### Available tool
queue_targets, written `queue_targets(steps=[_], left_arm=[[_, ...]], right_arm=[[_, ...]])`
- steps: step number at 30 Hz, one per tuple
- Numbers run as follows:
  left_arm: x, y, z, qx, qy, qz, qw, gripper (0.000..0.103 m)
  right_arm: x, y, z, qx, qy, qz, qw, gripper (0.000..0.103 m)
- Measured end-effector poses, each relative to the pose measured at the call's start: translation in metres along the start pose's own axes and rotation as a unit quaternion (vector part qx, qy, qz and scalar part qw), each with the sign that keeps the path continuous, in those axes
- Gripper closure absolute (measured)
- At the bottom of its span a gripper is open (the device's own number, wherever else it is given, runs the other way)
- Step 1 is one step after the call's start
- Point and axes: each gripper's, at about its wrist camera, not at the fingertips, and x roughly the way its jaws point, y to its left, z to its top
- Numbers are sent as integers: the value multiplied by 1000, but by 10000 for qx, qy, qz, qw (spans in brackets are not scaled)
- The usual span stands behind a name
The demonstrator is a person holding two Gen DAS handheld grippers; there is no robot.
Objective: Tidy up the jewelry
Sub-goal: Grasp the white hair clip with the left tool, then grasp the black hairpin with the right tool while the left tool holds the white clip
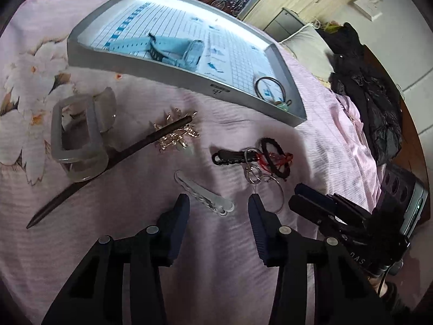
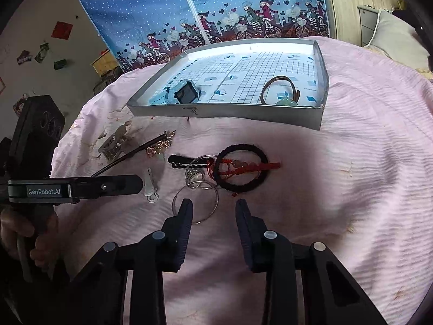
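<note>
On the pink bedspread (image 2: 351, 176), starting at the left, we see a clear hair claw clip (image 1: 78, 140) lying against a dark hair stick (image 1: 108, 168), whose long axis runs on a diagonal, its sharp tip toward us at lower left and its gold-ornamented head (image 1: 176, 132) toward the tray. Next comes a small clear hair clip (image 1: 205, 193), its long axis slanting from upper left to lower right, lying just ahead of our left claw (image 1: 217, 205), whose jaws stand apart and empty. Further right a black braided clip (image 1: 232, 158), metal key rings (image 2: 196, 189), a red beaded bracelet (image 2: 243, 166) and a black hair tie (image 2: 240, 168) lie tangled together; our right claw (image 2: 213, 208) hovers just before them, jaws apart, holding nothing, one finger over the largest ring. Beyond, the grey tray (image 2: 230, 113) already holds a blue watch (image 2: 184, 93) at its left and a brown hair tie (image 2: 280, 89) at its right. We judge the sorting partly done, with a fresh pick in hand: the next move calls for lowering one claw squarely across a piece's short axis and closing without dragging its neighbours.
</note>
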Motion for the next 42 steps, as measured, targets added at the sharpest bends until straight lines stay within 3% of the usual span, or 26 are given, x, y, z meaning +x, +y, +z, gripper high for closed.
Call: queue_targets(steps=[5, 10, 14, 16, 23, 35, 39, 42], left_arm=[[5, 16, 5, -258, 132, -95, 9995, 64], [6, 15, 2, -2, 162, 56, 9999, 66], [4, 13, -1, 273, 138, 322, 9990, 81], [7, 11, -3, 279, 119, 378, 9988, 87], [-3, 15, -9, 253, 26, 349, 9991, 88], [-16, -2, -17, 144, -154, 199, 9996, 89], [-20, -11, -17, 307, -305, 247, 9988, 91], [-25, -23, -18, 575, -503, 307, 9966, 93]], right_arm=[[16, -11, 3, 241, 155, 27, 9996, 72], [20, -6, -1, 105, 212, -18, 9997, 73], [22, -2, -3, 50, 231, 36, 9997, 80], [22, -1, -5, 96, 245, 141, 9996, 90], [20, 10, -8, -26, 291, 314, 9991, 97], [-3, 39, -7, -715, -375, -42, 9967, 99], [-12, 36, -3, -684, -707, -171, 9950, 99], [-20, 31, 0, -585, -960, -28, 9937, 99]])
